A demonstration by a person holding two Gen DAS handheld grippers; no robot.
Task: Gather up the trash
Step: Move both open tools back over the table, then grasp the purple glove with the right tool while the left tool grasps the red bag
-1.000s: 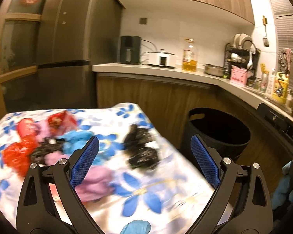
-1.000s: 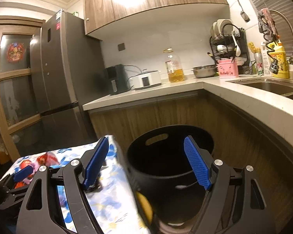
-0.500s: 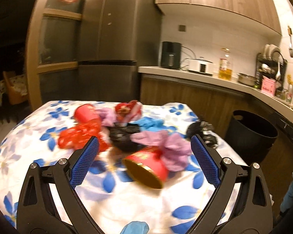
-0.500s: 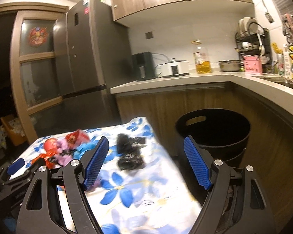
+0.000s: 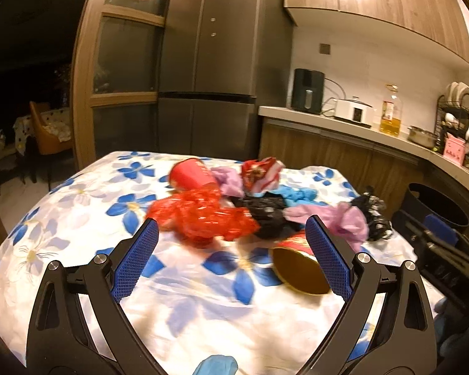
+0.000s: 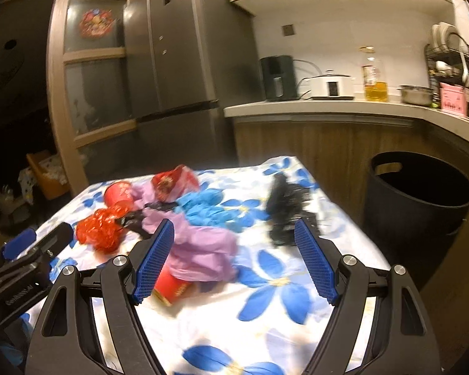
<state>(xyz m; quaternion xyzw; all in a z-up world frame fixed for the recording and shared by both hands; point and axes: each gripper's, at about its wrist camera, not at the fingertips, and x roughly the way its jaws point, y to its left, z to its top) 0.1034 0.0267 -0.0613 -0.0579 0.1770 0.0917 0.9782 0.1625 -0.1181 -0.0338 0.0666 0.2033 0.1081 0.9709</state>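
Both tools, left (image 5: pixel 231 261) and right (image 6: pixel 234 261), gape wide, empty, above the trash pile (image 5: pixel 234 209).

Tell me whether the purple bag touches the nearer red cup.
Touching. In the right wrist view, the purple bag drapes directly over the red cup, covering its upper end.

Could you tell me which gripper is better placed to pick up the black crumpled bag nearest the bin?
Right: the right gripper is open beside the black bag, with the bin on that side.
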